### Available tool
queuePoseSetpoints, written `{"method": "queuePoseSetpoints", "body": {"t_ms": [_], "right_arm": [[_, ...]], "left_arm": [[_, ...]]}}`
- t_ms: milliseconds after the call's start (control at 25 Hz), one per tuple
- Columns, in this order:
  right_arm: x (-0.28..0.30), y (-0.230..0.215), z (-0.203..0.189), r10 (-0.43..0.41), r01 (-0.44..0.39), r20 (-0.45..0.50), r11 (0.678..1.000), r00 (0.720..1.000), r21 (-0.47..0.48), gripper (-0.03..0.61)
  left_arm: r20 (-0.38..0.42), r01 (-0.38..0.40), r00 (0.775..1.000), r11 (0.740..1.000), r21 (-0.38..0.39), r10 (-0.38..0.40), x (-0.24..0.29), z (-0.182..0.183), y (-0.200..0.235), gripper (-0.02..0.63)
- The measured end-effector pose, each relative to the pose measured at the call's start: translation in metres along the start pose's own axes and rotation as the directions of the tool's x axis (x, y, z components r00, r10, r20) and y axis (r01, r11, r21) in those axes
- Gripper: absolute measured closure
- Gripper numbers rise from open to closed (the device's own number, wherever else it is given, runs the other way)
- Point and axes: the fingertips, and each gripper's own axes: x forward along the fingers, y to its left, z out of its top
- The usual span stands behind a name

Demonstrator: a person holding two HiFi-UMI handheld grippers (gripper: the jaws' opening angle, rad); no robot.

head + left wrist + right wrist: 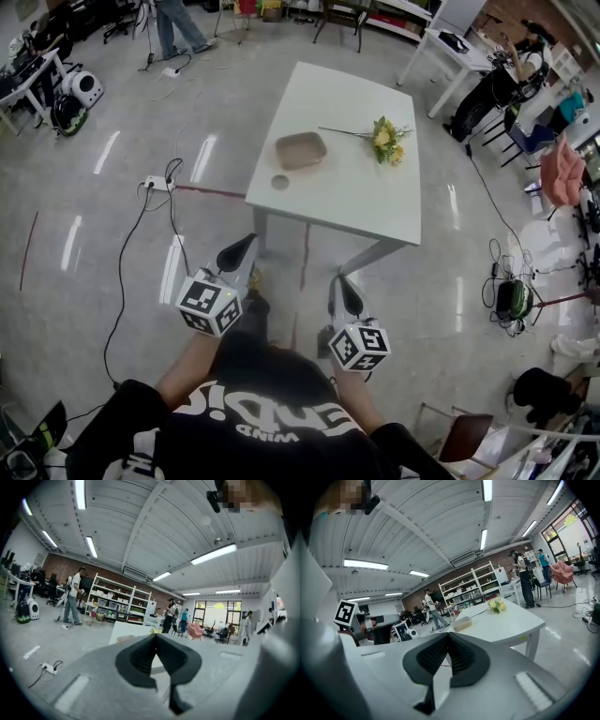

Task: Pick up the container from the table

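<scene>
A glossy grey floor (84, 244) mirrors the long ceiling light strips (213, 554), and a white surface (347, 202) stands mid-room. White shelving (115, 603) lines a brick wall (61, 566), with bright windows (220, 607) at the far end. A pink chair (194, 630), a white desk (450, 56) and a cabled power strip (155, 185) sit around the edges.

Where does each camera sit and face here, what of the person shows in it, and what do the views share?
Head view: on the person's head, facing steeply down at floor and table; shows shirt, forearms, left gripper, right gripper.
Left gripper view: on the left gripper, facing about level past its shut jaws toward the table.
Right gripper view: on the right gripper, about level past its shut jaws toward the table; left gripper's marker cube at left.
Shared: all three show the table, container and flowers.
</scene>
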Motion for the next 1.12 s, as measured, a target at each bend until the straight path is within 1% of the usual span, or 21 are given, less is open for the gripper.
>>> {"method": "queuePoseSetpoints", "body": {"t_ms": [280,480,880,1120], "right_arm": [[0.053,-0.013,0.018,-0.001,0.001,-0.004,1.0,1.0,-0.007,0.578],[0.102,-0.023,0.035,-0.006,0.006,-0.01,1.0,1.0,-0.006,0.578],[0.186,-0.039,0.083,-0.051,0.051,0.003,0.999,0.999,0.01,0.578],[0.238,-0.04,0.106,-0.077,0.077,0.015,0.997,0.997,0.012,0.578]], "left_arm": [[0.003,0.018,1.0,1.0,-0.004,-0.018,0.053,0.01,0.031,0.612],[-0.008,0.02,1.0,1.0,-0.022,-0.02,0.096,0.02,0.067,0.612],[-0.034,0.064,0.997,0.997,-0.033,-0.065,0.174,0.054,0.124,0.612],[-0.044,0.095,0.994,0.995,-0.041,-0.097,0.214,0.07,0.164,0.612]]}}
